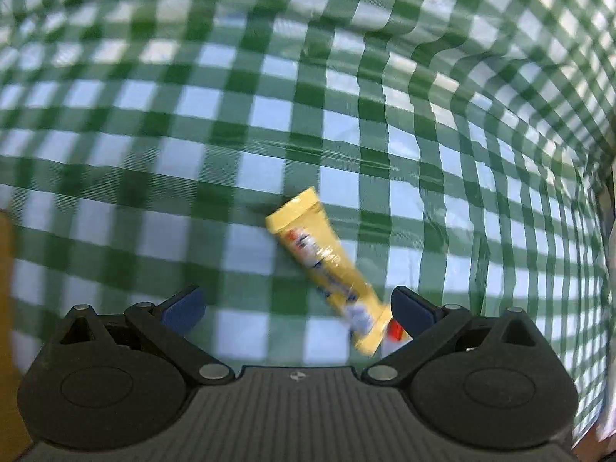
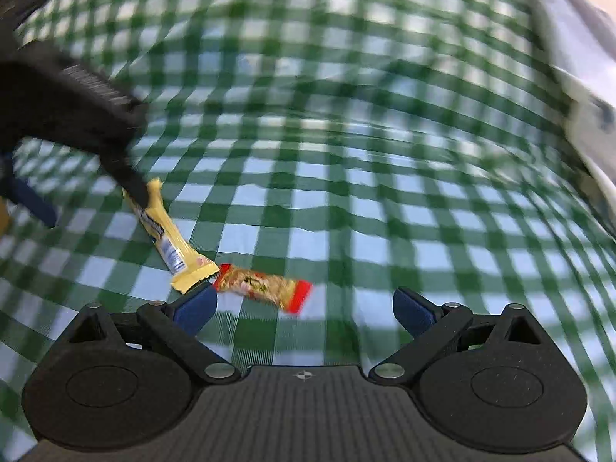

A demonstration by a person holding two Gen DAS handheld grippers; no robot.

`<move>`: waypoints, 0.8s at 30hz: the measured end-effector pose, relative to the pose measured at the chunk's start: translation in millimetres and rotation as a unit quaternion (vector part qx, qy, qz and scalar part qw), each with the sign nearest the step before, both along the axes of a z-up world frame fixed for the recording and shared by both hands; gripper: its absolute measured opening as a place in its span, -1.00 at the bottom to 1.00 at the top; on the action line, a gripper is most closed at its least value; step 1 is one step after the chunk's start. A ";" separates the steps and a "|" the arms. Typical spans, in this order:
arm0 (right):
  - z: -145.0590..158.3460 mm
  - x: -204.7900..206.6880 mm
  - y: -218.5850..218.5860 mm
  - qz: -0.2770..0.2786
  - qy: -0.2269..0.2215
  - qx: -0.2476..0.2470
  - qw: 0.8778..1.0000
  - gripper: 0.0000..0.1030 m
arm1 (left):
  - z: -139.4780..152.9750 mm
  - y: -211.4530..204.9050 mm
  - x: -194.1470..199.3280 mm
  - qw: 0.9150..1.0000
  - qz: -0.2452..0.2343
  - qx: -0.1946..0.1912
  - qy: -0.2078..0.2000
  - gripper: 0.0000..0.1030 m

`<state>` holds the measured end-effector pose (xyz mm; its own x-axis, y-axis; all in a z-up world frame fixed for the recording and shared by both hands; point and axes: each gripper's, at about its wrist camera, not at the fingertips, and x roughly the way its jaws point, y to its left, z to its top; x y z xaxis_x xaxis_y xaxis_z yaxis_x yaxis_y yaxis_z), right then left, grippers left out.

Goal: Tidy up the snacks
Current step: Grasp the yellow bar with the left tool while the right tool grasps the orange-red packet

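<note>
Two snack bars lie end to end on the checked worktop (image 2: 385,200): a yellow bar (image 2: 169,238) and a red-ended granola bar (image 2: 263,287) (both blurred). The left gripper (image 1: 296,308), jaws wide, hangs over the yellow bar; the right gripper (image 2: 304,308), also wide, is low over the granola bar.

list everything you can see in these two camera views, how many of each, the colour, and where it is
Tablecloth: one, green and white check, under everything.
Yellow snack bar: one, yellow wrapper, on the cloth between the left claw's fingers, near its right finger.
Granola bar: one, clear wrapper with red ends, next to the yellow bar's end, ahead of the right claw.
White object: one, blurred, right edge of the right view.
Left claw: one, black with blue pads, open.
Right claw: one, the same, open.
</note>
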<state>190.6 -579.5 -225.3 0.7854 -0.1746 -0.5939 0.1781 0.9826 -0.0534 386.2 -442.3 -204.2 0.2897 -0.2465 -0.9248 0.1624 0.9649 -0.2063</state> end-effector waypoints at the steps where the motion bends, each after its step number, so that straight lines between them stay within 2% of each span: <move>1: -7.4 10.6 -2.4 0.018 0.004 -0.001 1.000 0.88 | -7.4 -3.4 5.8 1.000 0.002 -0.005 0.004 0.99; 4: -21.4 28.8 -5.3 0.052 0.014 0.008 0.999 0.81 | -21.9 -9.8 17.3 1.000 0.017 0.007 0.015 0.99; 6: -26.8 33.4 -7.3 0.066 0.001 0.006 0.998 0.79 | -18.9 -14.6 17.7 1.000 0.021 0.005 -0.006 0.99; 7: -28.1 35.2 -7.9 0.073 -0.002 0.004 0.997 0.75 | -17.1 -16.5 17.5 1.000 0.014 0.000 -0.011 0.93; 8: -28.6 35.5 -8.0 0.075 -0.005 0.000 0.997 0.66 | -14.6 -18.8 16.8 1.000 0.006 0.003 -0.019 0.61; 9: -29.3 35.6 -8.2 0.077 -0.009 -0.002 0.997 0.38 | -12.4 -21.9 15.9 0.999 0.001 0.018 -0.031 0.14; 10: -28.8 33.8 -7.3 0.077 -0.014 -0.005 0.997 0.06 | -10.3 -24.3 13.7 0.998 -0.013 0.036 -0.041 -0.19; 11: -28.6 32.3 -6.1 0.078 -0.016 -0.010 0.997 -0.13 | -10.2 -24.2 12.3 0.998 -0.027 0.038 -0.040 -0.57; 12: -28.4 30.5 -4.1 0.081 -0.015 -0.016 0.997 -0.42 | -10.3 -20.7 11.4 0.999 -0.028 0.028 -0.029 -0.67; 13: -28.0 27.1 -2.0 0.080 -0.014 -0.024 0.996 -0.57 | -10.5 -16.7 11.2 0.999 -0.025 0.020 -0.015 -0.71; 15: -25.0 22.2 0.7 0.071 -0.007 -0.025 0.997 -0.58 | -9.2 -10.2 6.5 0.999 -0.024 0.021 -0.004 -0.75; 19: -11.5 7.2 2.1 0.022 0.003 0.007 1.000 -0.60 | 9.5 7.0 -16.3 0.999 -0.047 0.018 -0.017 -0.75; 24: 17.4 -31.6 16.0 -0.024 -0.014 0.044 0.999 -0.60 | 49.3 36.2 -61.3 0.995 -0.082 0.013 -0.051 -0.75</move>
